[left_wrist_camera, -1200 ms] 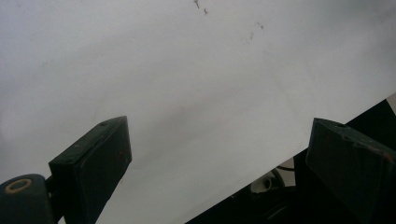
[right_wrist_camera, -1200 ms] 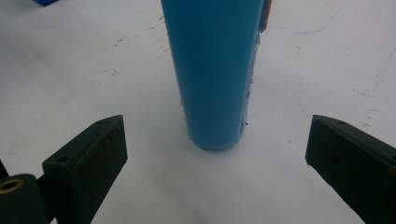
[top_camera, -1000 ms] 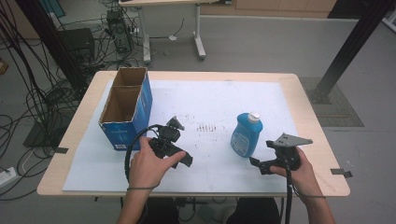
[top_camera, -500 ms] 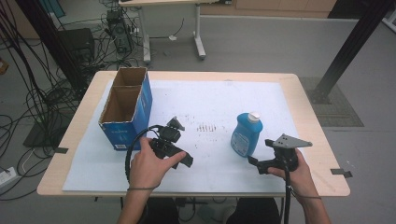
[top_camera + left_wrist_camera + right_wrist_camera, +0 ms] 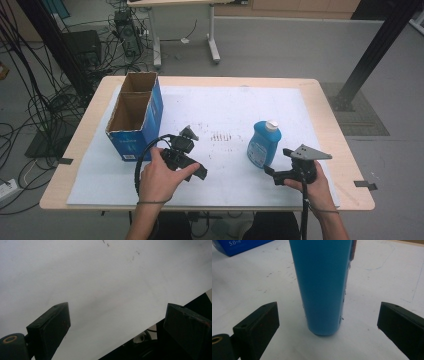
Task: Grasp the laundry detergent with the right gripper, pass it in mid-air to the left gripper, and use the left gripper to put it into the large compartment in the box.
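A blue plastic bottle [image 5: 263,145] with a white cap stands upright on the white sheet at the right of the table. My right gripper [image 5: 270,173] lies low just in front of it, open. In the right gripper view the bottle [image 5: 322,285] rises between the two spread jaws of the right gripper [image 5: 328,322], touching neither. My left gripper [image 5: 200,172] rests at the table's middle front under a hand, pointing toward the near edge. In its own view the left gripper [image 5: 117,325] is open over bare white sheet.
An open-topped cardboard box [image 5: 134,116] with blue sides stands at the left of the table; its blue corner [image 5: 242,246] appears in the right gripper view. Small dark marks [image 5: 220,136] dot the sheet's middle. The sheet's near edge [image 5: 160,320] lies close to the left jaws.
My right gripper has edged slightly left toward the bottle. The left gripper and the bottle have stayed where they were.
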A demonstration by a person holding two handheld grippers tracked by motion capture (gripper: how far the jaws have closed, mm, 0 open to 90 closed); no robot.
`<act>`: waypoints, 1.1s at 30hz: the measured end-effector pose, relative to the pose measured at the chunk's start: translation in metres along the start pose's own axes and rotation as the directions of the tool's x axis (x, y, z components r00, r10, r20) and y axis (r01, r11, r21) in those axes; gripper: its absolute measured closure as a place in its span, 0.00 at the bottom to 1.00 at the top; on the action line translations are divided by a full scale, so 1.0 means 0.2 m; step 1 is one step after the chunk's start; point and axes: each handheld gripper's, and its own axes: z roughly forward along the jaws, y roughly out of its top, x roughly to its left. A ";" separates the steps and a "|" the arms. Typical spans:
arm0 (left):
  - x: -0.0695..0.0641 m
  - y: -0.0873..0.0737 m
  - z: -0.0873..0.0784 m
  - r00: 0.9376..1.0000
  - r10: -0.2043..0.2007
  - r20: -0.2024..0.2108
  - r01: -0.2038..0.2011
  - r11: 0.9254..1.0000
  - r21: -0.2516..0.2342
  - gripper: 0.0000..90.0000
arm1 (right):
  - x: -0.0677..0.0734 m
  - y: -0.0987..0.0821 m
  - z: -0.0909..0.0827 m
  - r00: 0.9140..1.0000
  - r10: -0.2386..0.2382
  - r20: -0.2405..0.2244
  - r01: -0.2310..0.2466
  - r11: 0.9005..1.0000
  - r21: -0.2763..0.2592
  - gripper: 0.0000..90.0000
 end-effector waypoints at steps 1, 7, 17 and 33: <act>0.00 0.00 0.00 1.000 0.000 0.000 0.000 1.000 0.001 0.08 | 0.00 0.00 0.00 1.000 -0.008 0.002 0.008 1.000 -0.003 0.04; 0.00 0.00 0.00 1.000 -0.002 0.001 0.002 1.000 -0.002 0.08 | 0.02 -0.01 0.02 1.000 -0.017 0.008 0.017 1.000 -0.008 0.04; 0.00 0.00 0.01 1.000 0.004 0.004 -0.004 1.000 -0.001 0.08 | 0.03 -0.04 0.05 0.999 -0.031 0.013 0.032 0.999 -0.038 0.04; 0.00 -0.01 0.02 1.000 0.005 0.007 -0.005 1.000 -0.005 0.08 | 0.05 -0.06 0.10 0.999 -0.035 0.022 0.037 0.997 -0.073 0.04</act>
